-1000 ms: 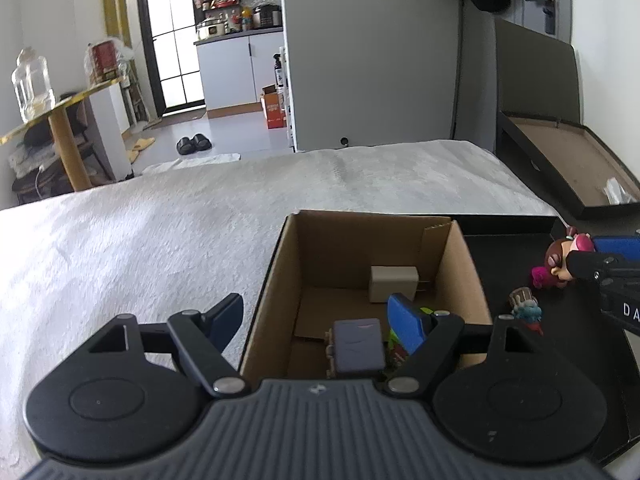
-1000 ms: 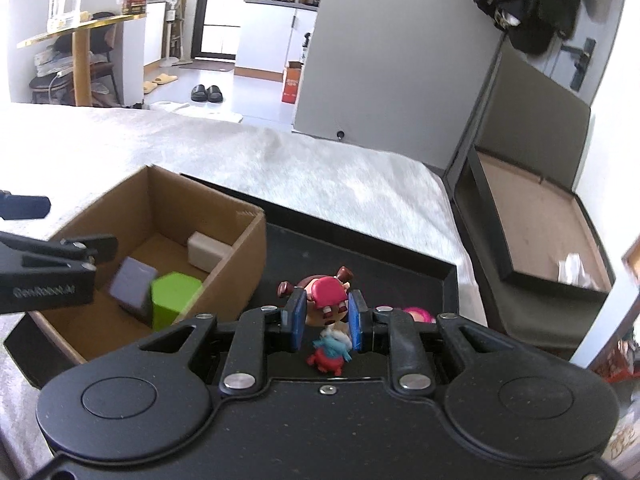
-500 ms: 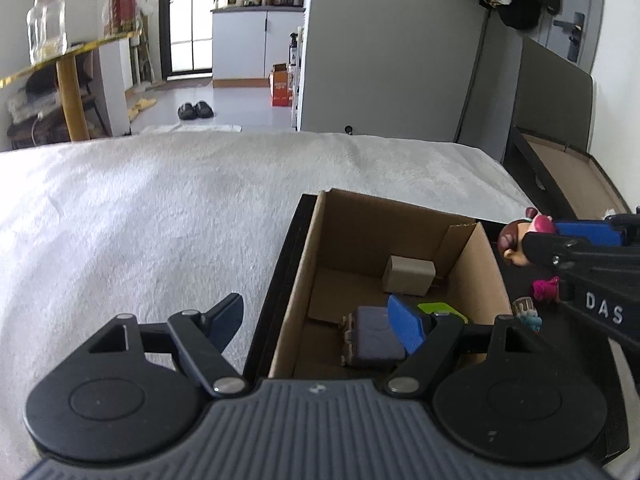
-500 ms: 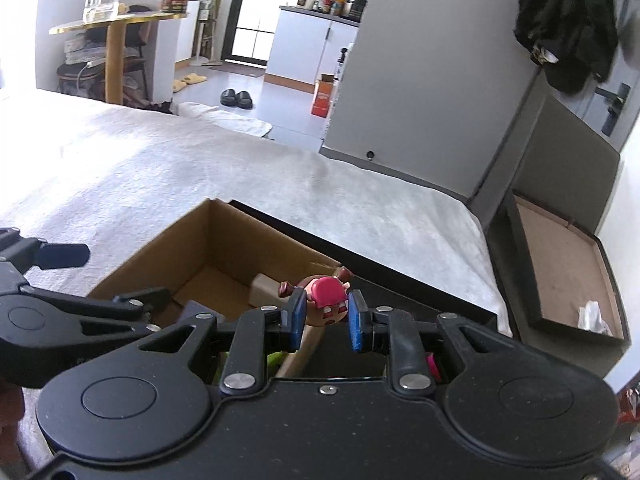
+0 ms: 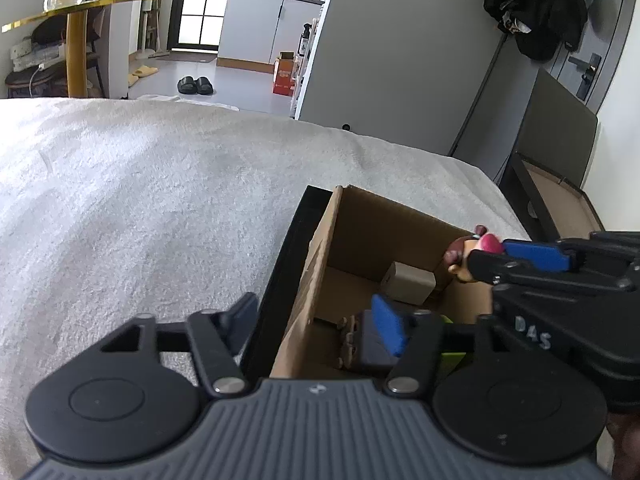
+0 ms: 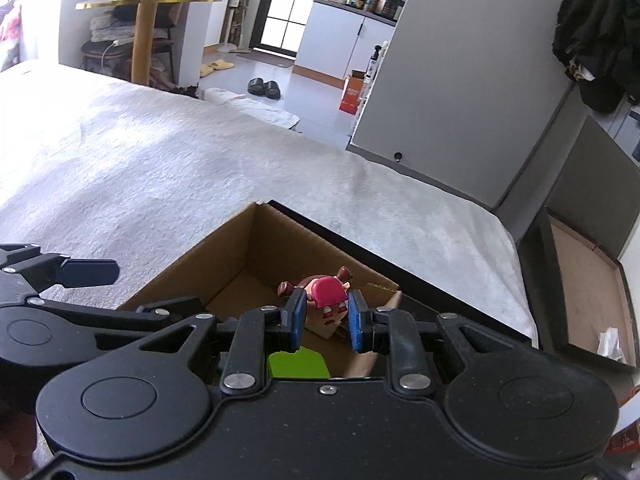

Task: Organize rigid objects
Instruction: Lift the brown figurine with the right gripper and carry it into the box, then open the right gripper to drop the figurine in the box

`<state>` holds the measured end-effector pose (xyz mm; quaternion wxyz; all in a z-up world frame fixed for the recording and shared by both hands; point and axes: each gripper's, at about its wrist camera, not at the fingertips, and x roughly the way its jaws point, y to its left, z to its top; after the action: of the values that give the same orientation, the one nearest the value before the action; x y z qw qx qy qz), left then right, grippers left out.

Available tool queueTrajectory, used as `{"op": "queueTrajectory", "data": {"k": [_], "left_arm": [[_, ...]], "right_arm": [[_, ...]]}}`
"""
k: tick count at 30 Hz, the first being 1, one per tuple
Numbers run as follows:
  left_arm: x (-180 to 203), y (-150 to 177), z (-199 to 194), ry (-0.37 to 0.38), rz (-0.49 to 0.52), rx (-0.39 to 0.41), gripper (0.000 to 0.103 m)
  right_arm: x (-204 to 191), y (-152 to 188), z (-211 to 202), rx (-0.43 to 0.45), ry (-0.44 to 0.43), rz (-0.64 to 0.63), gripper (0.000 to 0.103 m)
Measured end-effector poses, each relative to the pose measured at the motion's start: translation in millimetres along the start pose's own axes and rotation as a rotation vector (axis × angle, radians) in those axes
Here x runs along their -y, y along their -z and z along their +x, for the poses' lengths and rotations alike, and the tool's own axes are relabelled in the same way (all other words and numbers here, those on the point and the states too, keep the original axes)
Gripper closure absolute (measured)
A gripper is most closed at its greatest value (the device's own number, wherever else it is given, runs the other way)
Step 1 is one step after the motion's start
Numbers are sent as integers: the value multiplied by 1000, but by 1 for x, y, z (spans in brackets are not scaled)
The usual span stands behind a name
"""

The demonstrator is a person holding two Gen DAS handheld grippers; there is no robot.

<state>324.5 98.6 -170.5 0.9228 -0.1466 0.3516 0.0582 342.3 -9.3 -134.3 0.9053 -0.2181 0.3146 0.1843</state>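
Right wrist view, lower centre: right gripper w/ both blue pads clamped on a small figurine, pink cap, brown head. It hangs over the cardboard box, above the floor, not touching it. Just below the pads, a green block lies in the box bottom.

Left wrist view, lower centre: left gripper spread wide, nothing between the pads. Its left pad sits over the white bedspread, its right pad over the box interior, so it straddles the box's left wall. Under that right pad, a grey-purple block; further in, mid-right of frame, a beige block by the far wall. The figurine shows at right of frame, above the box's right side, held by the other claw.

So 3 items in the box, 1 in the air; step in hand looks like the drop.

Risks, as I judge:
- Release from this height → figurine is round-headed, may bounce or roll, poss. land awkwardly on the green block.
- It hangs near the box's right wall; drift right → it hits the rim or falls outside onto the black tray.
- The 2 grippers are close; lowering the right one could knock the left or shove the light box on the soft bedspread.
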Motion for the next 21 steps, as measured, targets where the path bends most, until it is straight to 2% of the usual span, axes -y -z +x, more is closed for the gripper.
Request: {"op": "queueTrajectory", "data": {"k": [1,3,8,12,21], "left_arm": [[-1,0,1,6,-7,-6,56],[-3,1,3,19,-17,-19,70],[-4,1,2,23,-21,-28,81],[-8,1,3,27,-46,-30,85],[-11,0,6,29,-63,-36,85]], "right_arm": [[-2,-1,2,-1,-3,-1,81],[-5,-2,5,-1,-7,-6,81],[-8,-4,11,-2,-15,-12,81],[-12,-7,15,1,-25,-10,81],[-12,-9,16,-3,-24,-21,77]]}}
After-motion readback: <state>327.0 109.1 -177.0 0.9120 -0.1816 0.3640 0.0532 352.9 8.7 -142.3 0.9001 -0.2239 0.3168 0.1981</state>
